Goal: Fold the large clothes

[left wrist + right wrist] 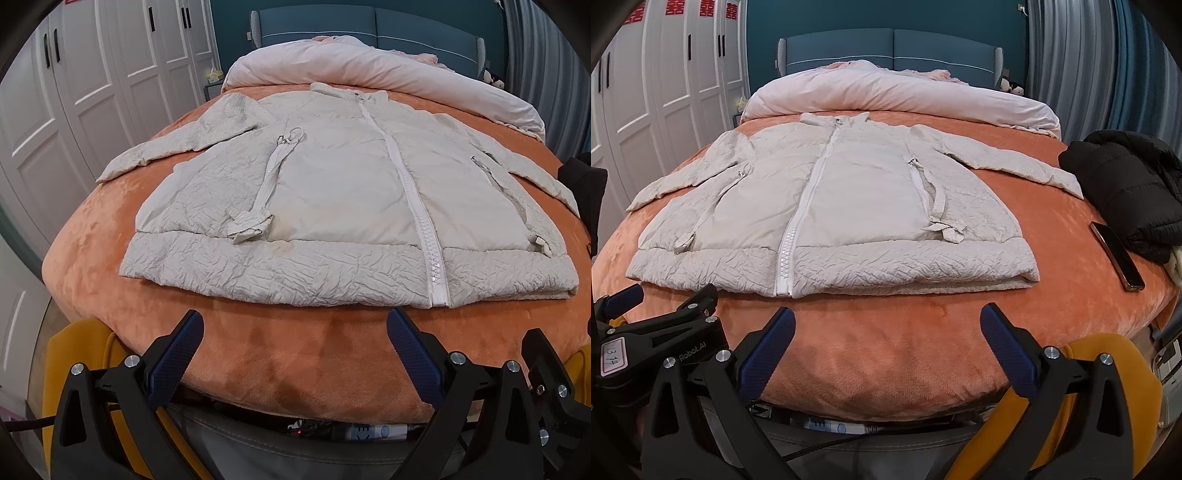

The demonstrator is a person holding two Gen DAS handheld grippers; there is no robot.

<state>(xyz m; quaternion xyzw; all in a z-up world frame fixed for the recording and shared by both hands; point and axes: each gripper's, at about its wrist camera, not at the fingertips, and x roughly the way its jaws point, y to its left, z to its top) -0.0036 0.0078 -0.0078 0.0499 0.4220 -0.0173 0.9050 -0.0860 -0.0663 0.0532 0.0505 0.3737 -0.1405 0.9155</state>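
The left gripper hangs with its blue-padded jaws spread wide and nothing between them, just off the near edge of the bed. The right gripper matches it: jaws released, empty, hovering over the same near edge, close beside its partner.

Straight ahead of both lies the cream puffer jacket, spread flat and face up on the orange blanket. Its hem runs crosswise just beyond the fingertips, and its long axis, marked by the closed white zipper, runs away from the tongs toward the collar at the far end, near the rolled pink duvet. The sleeves angle out to either side.

In the left wrist view the zipper sits right of centre, so the left gripper faces the left half of the hem; in the right wrist view it sits left of centre, so the right gripper faces the right half. Each is therefore the nearer one for its own side, a fair start for a lengthwise fold.

To the right, apart from the sleeve, sit a black jacket and a phone.
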